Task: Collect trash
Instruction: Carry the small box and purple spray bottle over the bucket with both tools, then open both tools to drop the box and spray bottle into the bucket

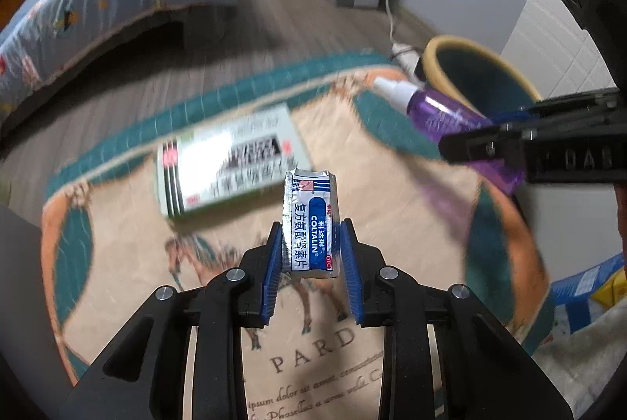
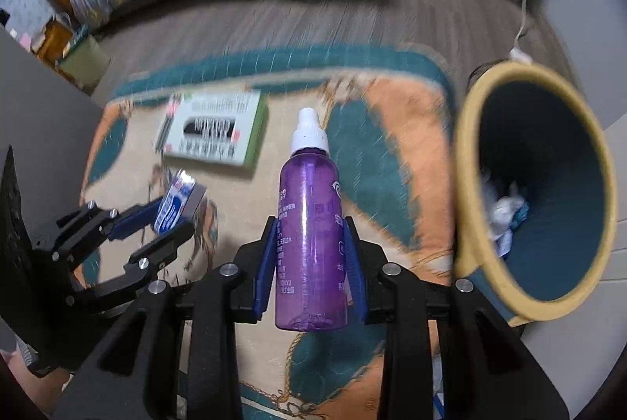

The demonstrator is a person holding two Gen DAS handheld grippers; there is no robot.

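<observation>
Left gripper [image 1: 311,243] jaws clamped on pill packet [image 1: 311,220]; right gripper [image 2: 311,247] jaws clamped on purple bottle [image 2: 311,224], both raised above rug [image 2: 395,130].

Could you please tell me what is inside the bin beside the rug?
Inside the bin, crumpled white paper lies with a bit of blue. Its near wall hides the rest of the bottom.

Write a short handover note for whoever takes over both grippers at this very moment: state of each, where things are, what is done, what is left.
Left gripper: jaws shut on a small blue-and-white pill packet, held above the rug.
Right gripper: jaws shut on a purple spray bottle, close to the bin.
Bin: at the rug's right edge, mouth towards the right camera, crumpled white paper already inside.
Still on the rug: a green-and-white box.
Left to do: drop the bottle and the packet into the bin, then fetch the box.
</observation>
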